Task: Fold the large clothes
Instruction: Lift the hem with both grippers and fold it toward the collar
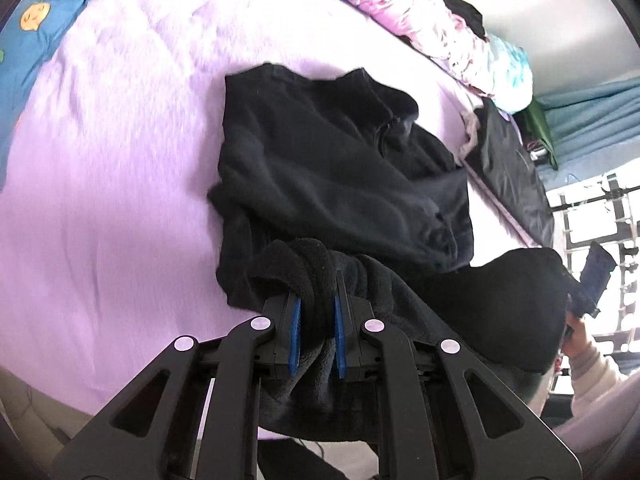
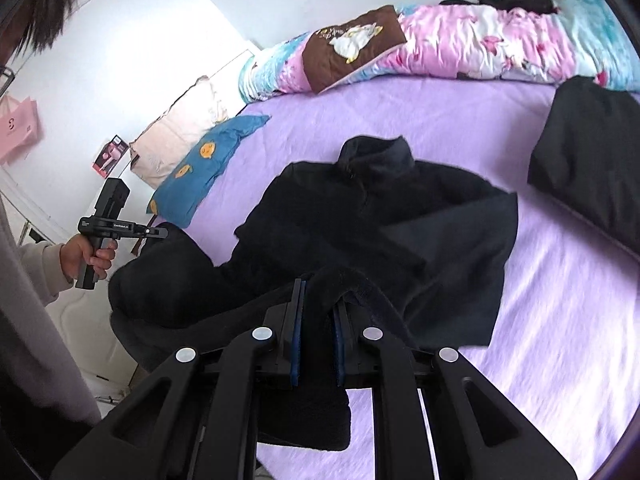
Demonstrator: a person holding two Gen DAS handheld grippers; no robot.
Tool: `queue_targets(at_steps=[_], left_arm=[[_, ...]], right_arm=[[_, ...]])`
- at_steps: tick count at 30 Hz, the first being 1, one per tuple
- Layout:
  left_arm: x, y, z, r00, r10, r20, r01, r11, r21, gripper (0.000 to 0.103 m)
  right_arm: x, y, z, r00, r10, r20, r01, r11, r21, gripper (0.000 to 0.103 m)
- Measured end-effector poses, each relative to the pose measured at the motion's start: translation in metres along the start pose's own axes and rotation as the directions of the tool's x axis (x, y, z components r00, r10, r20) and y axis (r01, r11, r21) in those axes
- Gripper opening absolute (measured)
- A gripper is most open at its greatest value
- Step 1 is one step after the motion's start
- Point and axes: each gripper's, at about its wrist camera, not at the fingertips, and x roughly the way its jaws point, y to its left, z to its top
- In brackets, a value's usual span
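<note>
Two grippers' fingers clamped on black fleece (image 2: 384, 216), lilac bedsheet (image 2: 540, 300), white walls (image 2: 168, 20)

One black fleece jacket (image 2: 380, 208), two pillows (image 2: 200, 160)

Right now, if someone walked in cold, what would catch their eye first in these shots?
First, the black fleece jacket spread collar-up in the middle of the lilac bed sheet. Next, its near hem is bunched and clamped at both ends, one end in the left hand-held gripper, the other in the right hand-held gripper. Behind, a pink floral quilt lies along the bed's far edge.
</note>
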Motion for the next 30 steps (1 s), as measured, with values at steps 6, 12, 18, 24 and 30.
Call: queue_targets(at_steps=[6, 12, 18, 24, 30], left_arm=[[0.003, -0.005, 0.038, 0.999, -0.006, 0.044, 0.006, 1.0, 0.006, 0.012], [0.022, -0.012, 0.08, 0.997, -0.018, 0.076, 0.02, 0.999, -0.035, 0.012], [0.054, -0.02, 0.125, 0.996, -0.011, 0.093, 0.016, 0.998, -0.058, 0.012], [0.114, -0.004, 0.164, 0.997, 0.071, 0.041, -0.067, 0.993, -0.098, 0.013], [0.182, 0.037, 0.175, 0.974, 0.221, -0.041, -0.225, 0.968, -0.113, 0.014]], right_arm=[[0.008, -0.022, 0.028, 0.998, -0.004, 0.063, 0.002, 0.999, 0.039, 0.012], [0.025, -0.048, 0.044, 0.993, -0.029, 0.114, 0.019, 0.996, 0.088, 0.012], [0.061, -0.087, 0.059, 0.99, -0.063, 0.129, 0.042, 0.986, 0.159, 0.012], [0.115, -0.123, 0.074, 0.991, -0.115, 0.064, 0.103, 0.979, 0.177, 0.012], [0.168, -0.165, 0.066, 0.976, -0.203, -0.075, 0.214, 0.96, 0.182, 0.011]])
